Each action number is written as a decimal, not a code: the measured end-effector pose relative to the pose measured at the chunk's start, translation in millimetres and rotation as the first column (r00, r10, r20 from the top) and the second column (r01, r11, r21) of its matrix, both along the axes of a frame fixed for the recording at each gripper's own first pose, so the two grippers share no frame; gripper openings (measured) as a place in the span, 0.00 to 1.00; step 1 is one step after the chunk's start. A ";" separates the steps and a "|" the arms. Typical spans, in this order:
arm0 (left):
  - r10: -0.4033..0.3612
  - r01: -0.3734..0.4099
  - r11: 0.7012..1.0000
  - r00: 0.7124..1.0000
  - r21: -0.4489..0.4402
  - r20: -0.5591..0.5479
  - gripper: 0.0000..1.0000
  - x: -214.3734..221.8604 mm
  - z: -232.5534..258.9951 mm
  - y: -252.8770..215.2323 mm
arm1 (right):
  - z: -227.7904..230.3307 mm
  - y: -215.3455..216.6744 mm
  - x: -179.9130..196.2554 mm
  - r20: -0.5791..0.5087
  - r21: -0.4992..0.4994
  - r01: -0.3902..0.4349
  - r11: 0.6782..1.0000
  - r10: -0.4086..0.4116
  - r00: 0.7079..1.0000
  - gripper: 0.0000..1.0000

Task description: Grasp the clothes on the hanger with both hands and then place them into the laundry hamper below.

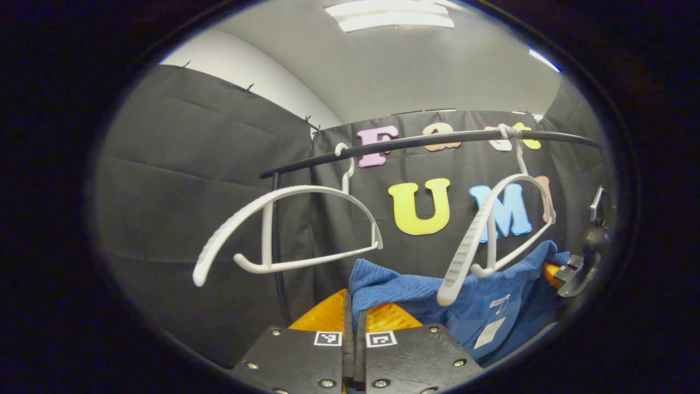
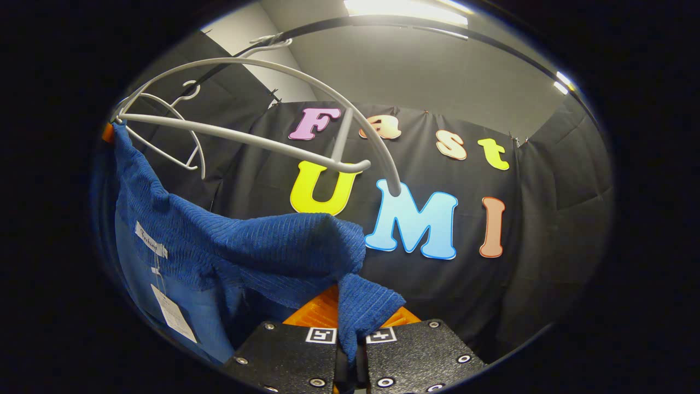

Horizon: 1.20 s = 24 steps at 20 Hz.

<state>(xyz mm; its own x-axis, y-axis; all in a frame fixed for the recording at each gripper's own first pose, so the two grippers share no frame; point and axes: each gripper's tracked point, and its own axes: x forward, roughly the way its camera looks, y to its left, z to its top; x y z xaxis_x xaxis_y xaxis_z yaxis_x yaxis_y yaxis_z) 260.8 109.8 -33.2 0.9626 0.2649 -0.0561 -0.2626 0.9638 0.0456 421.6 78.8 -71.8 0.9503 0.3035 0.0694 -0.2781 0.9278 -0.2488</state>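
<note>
Both my tools, left tool (image 1: 354, 350) and right tool (image 2: 351, 350), pinch the blue garment (image 2: 246, 246), off its hanger (image 2: 262, 104); hamper drop remains.

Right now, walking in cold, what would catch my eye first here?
Probably the blue garment, stretched between both grippers, each pinching a fold at the bottom of its view. Above it, two bare white hangers dangle from a dark rail, the garment already off them. White tags hang from the cloth.
</note>
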 end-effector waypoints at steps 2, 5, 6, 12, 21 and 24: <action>-0.008 0.008 1.000 1.000 -0.004 -0.002 0.01 -14.3 -0.4 -3.4 | 2.1 0.2 -16.3 -0.017 0.014 0.004 1.000 -0.004 1.000 0.04; -0.040 0.040 0.999 0.999 -0.021 0.018 0.01 -32.5 9.0 -10.8 | 19.6 -3.0 -44.7 -0.017 0.046 0.017 0.999 -0.016 1.000 0.03; -0.056 0.057 0.998 0.998 -0.031 0.030 0.01 -39.1 14.8 -15.6 | 27.8 -3.7 -54.1 -0.013 0.057 0.023 0.998 -0.022 1.000 0.04; -0.162 0.170 0.982 0.982 -0.076 0.101 0.01 -79.3 46.2 -40.5 | 73.7 -5.8 -119.5 0.025 0.113 0.020 0.993 -0.023 0.999 0.03; -0.312 0.335 0.928 0.937 -0.160 0.154 0.01 -131.6 52.1 -78.2 | 91.2 6.3 -236.9 0.002 0.144 0.013 0.989 -0.013 1.000 0.04; -0.362 0.384 0.903 0.922 -0.191 0.140 0.01 -147.7 38.1 -92.8 | 79.5 13.6 -270.3 -0.035 0.147 0.019 0.989 -0.014 0.999 0.04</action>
<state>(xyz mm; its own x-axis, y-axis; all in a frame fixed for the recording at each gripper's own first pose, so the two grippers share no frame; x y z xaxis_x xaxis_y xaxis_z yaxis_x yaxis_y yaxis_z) 113.1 17.1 4.9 0.9921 -0.1222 0.0296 0.1255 0.9762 -0.1769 151.3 92.4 7.7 0.9577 0.2766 0.0801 -0.2683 0.9581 -0.1001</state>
